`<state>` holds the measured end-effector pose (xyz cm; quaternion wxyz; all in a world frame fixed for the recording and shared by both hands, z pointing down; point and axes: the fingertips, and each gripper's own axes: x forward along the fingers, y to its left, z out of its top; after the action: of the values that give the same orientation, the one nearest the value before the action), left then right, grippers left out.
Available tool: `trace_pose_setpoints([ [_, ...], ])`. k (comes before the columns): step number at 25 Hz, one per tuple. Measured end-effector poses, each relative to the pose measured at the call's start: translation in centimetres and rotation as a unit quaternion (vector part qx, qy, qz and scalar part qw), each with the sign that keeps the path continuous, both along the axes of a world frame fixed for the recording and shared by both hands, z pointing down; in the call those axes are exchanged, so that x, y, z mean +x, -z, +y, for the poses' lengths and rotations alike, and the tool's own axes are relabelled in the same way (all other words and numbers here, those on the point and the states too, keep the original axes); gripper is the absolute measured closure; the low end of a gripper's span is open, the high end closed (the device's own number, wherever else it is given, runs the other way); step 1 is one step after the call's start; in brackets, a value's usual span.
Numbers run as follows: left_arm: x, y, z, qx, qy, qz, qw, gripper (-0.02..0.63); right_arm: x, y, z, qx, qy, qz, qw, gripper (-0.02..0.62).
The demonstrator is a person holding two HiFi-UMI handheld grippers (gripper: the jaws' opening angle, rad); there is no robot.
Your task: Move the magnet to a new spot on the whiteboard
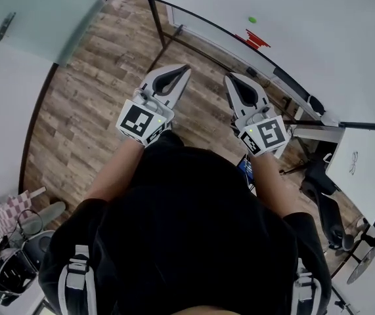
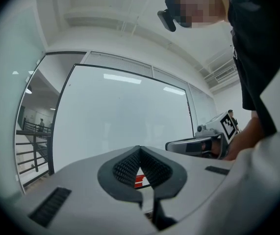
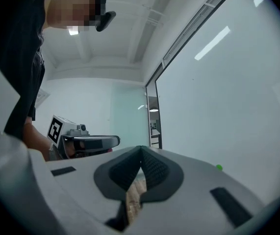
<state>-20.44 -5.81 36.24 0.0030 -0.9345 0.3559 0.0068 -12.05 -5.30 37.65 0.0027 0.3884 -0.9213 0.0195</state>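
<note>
Left gripper (image 2: pixel 140 150): fingers (image 2: pixel 125 168) pressed together at the tips, holding nothing; dark ribbed pads bowed into a leaf-shaped hollow behind the tips.
Right gripper (image 3: pixel 140 149): fingers (image 3: pixel 155 169) shut tip to tip in the same way, empty; a strip of wood planking visible through the hollow.
Pose: both held level and side by side, near each other but apart, tips toward the whiteboard (image 1: pixel 318 25), marker cubes back toward the person's body.
Magnet (image 1: pixel 252 20): small, round, green; stuck to the whiteboard, well apart from both grippers; low and to the right of the fingers in the right gripper view.
Red item (image 1: pixel 258 41): at the board's lower edge, just below the magnet in the head view; also glimpsed through the left fingers' hollow; too small to identify.
Whiteboard surface: large, white, dark-framed, with ceiling strip lights reflected across it.
Floor (image 1: pixel 88 110): wood planks in mixed brown tones, running beneath both grippers up to the foot of the board.
Glass panel (image 1: pixel 36 12): frosted, with a handle, at the head view's upper left.
Glass wall (image 2: pixel 34 126): left of the board in the left gripper view, with a stair railing and a distant figure behind it.
Table (image 1: pixel 371 182): white, at the head view's right edge, with dark chair parts just beside it.
Ceiling: white, with beams and a vent grille.
Person: black top, bare forearms, one gripper in each hand.
</note>
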Motion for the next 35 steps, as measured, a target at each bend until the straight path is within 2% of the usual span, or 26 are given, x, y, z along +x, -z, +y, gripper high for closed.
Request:
trace_pose_setpoints([
  [11,-5.8,0.1,-9.4,-0.006,-0.064,0.007,0.9979,0.604,-5.7,-0.1,-8.8,-0.008,-0.072,0.008,0.997,0.595],
  [18,-8.0,-0.5,-13.6,-0.014,-0.107,0.008,0.9942,0.604,-6.9,-0.2,-11.9,-0.013,-0.132,0.009,0.991,0.595],
  [22,-7.1,-1.1,-15.1,-0.016,-0.124,0.010,0.9921,0.604,-5.8,-0.5,-12.7,-0.016,-0.163,0.014,0.986,0.595],
  [28,-4.2,-1.9,-18.1,-0.017,-0.143,0.008,0.9895,0.604,-1.0,-0.4,-15.1,-0.014,-0.221,0.002,0.975,0.595],
  [35,-0.1,-2.7,-20.7,-0.017,-0.169,0.004,0.9855,0.604,3.3,-0.7,-18.5,-0.011,-0.236,0.008,0.972,0.595],
])
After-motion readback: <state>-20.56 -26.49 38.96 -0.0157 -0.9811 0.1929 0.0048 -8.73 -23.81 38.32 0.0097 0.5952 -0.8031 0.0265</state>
